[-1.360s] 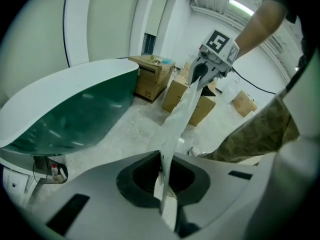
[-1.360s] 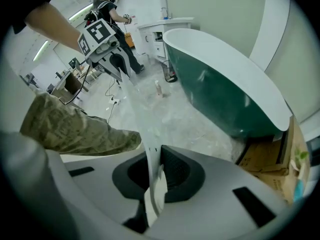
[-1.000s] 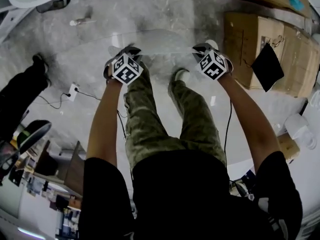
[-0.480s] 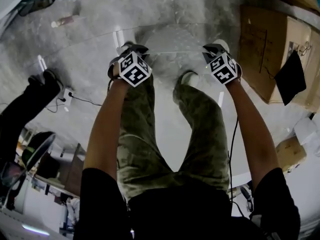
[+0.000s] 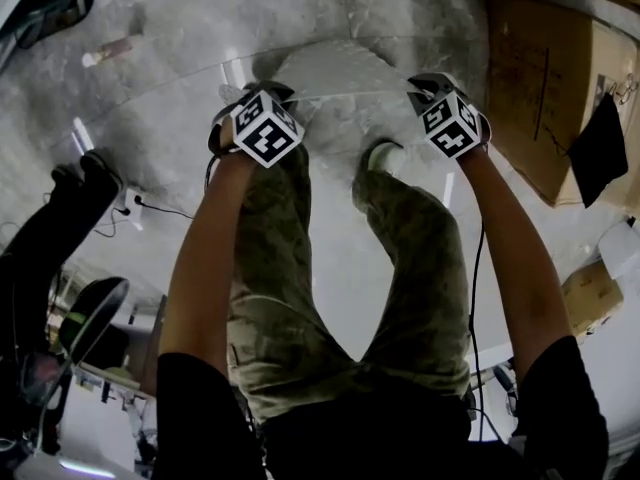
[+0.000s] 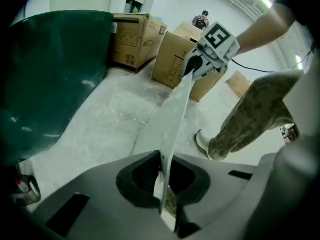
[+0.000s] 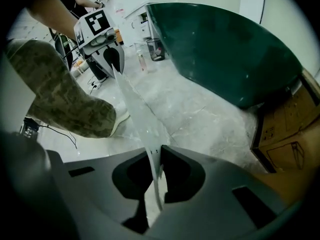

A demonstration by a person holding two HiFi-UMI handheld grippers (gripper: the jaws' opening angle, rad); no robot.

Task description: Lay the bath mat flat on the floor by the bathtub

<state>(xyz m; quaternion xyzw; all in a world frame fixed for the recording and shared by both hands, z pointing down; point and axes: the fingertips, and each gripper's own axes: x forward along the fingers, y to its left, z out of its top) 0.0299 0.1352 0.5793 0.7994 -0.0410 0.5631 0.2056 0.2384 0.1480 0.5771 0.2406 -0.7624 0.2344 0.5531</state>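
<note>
The bath mat (image 5: 335, 73) is a thin, pale, see-through sheet stretched between my two grippers. Its far part hangs down toward the marble floor in front of my feet. My left gripper (image 5: 260, 93) is shut on one near corner and my right gripper (image 5: 430, 83) on the other. In the left gripper view the mat's edge (image 6: 172, 114) runs from my shut jaws (image 6: 162, 184) up to the right gripper (image 6: 200, 64). From the right gripper (image 7: 155, 176) the mat (image 7: 137, 109) reaches the left gripper (image 7: 107, 51). The dark green bathtub (image 7: 225, 49) (image 6: 50, 74) stands just beyond the mat.
Cardboard boxes (image 5: 545, 78) (image 6: 135, 36) stand to the right of the tub. A bottle (image 5: 105, 53) lies on the floor at the left, and a cup (image 7: 156, 49) stands near the tub. A power strip with a cable (image 5: 130, 200) lies at the left. My shoe (image 5: 382, 153) is behind the mat.
Both grippers have sunk toward the floor with the mat held taut between them, and the head view has dropped and tilted with them. Both grips are unchanged.
</note>
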